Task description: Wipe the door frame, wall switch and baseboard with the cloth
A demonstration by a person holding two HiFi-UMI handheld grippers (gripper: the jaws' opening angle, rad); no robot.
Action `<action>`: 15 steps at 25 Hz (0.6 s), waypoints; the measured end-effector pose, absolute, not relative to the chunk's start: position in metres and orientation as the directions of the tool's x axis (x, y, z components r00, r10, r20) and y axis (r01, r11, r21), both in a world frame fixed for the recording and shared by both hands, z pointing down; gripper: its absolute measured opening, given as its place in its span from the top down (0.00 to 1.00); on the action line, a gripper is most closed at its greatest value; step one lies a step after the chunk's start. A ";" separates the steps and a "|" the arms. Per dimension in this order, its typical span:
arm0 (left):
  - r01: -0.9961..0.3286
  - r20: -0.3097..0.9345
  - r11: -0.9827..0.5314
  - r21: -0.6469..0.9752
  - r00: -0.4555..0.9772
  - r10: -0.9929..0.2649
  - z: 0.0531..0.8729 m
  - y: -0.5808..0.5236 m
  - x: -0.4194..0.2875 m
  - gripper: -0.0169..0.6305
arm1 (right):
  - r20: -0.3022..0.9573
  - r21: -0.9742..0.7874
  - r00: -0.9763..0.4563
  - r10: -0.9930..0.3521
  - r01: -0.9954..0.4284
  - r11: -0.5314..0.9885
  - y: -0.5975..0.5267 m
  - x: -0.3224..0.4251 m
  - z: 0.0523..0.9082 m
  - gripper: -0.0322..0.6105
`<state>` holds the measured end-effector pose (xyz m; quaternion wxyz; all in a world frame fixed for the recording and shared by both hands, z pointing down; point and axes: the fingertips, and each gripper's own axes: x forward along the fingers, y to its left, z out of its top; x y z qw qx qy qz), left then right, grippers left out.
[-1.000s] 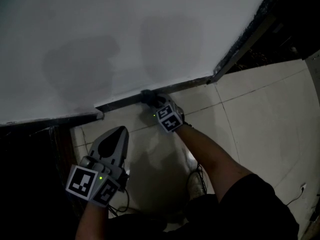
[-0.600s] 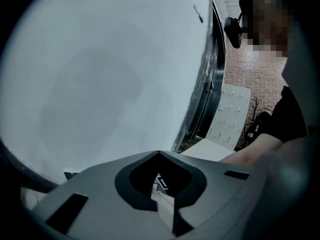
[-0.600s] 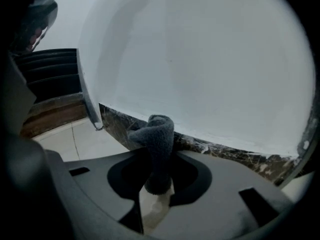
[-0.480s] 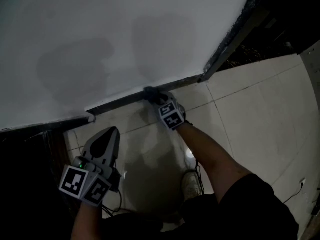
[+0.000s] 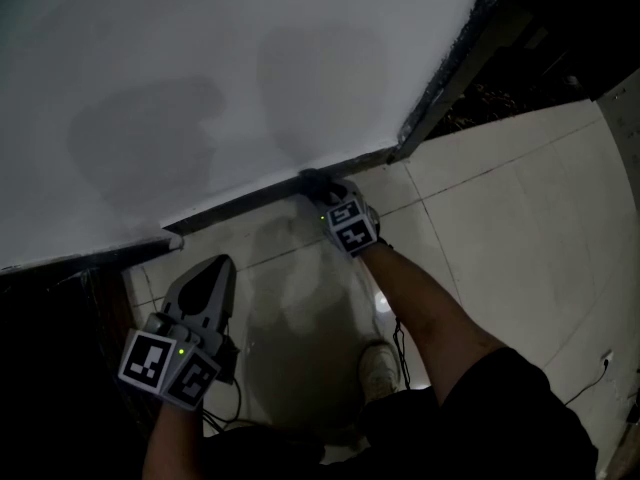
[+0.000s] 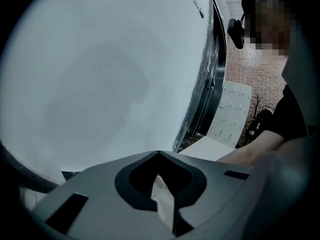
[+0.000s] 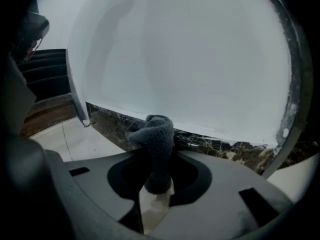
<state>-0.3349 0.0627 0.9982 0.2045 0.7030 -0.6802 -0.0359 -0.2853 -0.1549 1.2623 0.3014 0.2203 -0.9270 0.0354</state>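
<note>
- Step in hand: the baseboard wipe. Right gripper (image 5: 322,196) is clamped on the grey cloth (image 7: 156,131), which sits at the dark marbled baseboard (image 7: 220,145), 12 o'clock in head view. Contact looks likely but is unconfirmed.
- Left gripper (image 5: 212,273) at 7 o'clock has its jaws together and empty, idle over the floor tiles (image 5: 500,208).
- Next, probably: drag the cloth along the strip toward the door frame (image 5: 447,76) at 2 o'clock, keeping pressure on.

Dim room, white wall (image 5: 250,28) above seemingly pale floor tiles (image 5: 520,228)
</note>
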 end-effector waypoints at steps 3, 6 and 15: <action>-0.937 0.215 0.000 0.348 0.080 -0.973 0.996 0.057 -0.332 0.97 | 0.574 0.071 -0.714 -0.400 -0.444 0.893 -0.163 -0.277 1.262 0.80; -0.945 0.203 0.003 0.326 0.067 -0.977 0.994 0.049 -0.332 0.97 | 0.572 0.076 -0.706 -0.417 -0.461 0.884 -0.173 -0.266 1.261 0.80; -0.971 0.216 -0.075 0.227 0.125 -0.968 0.995 0.035 -0.311 0.97 | 0.574 0.080 -0.647 -0.502 -0.566 0.820 -0.216 -0.217 1.261 0.80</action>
